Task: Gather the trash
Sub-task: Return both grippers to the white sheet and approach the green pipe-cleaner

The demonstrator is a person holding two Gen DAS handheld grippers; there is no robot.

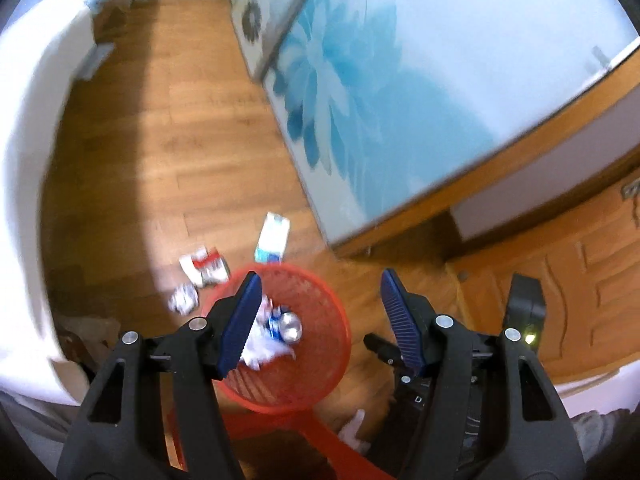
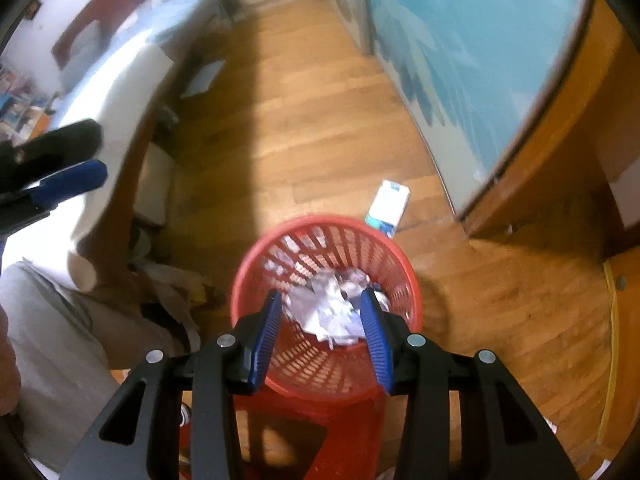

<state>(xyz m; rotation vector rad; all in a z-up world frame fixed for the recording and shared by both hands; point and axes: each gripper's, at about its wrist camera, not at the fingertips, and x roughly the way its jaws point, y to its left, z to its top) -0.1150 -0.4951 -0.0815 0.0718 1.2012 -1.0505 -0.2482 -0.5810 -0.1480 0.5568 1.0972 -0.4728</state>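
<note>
Overhead, both claws, left [image 1: 316, 320] and right [image 2: 322, 332], are held released and empty above a red basket [image 2: 408, 280] of crumpled paper [image 2: 332, 312]; a carton [image 2: 388, 206] is left on the floor.

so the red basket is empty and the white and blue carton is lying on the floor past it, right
Not quite. The basket is not empty: the right wrist view shows crumpled paper in it, and the left wrist view a can too. The carton does lie on the floor past it.
</note>
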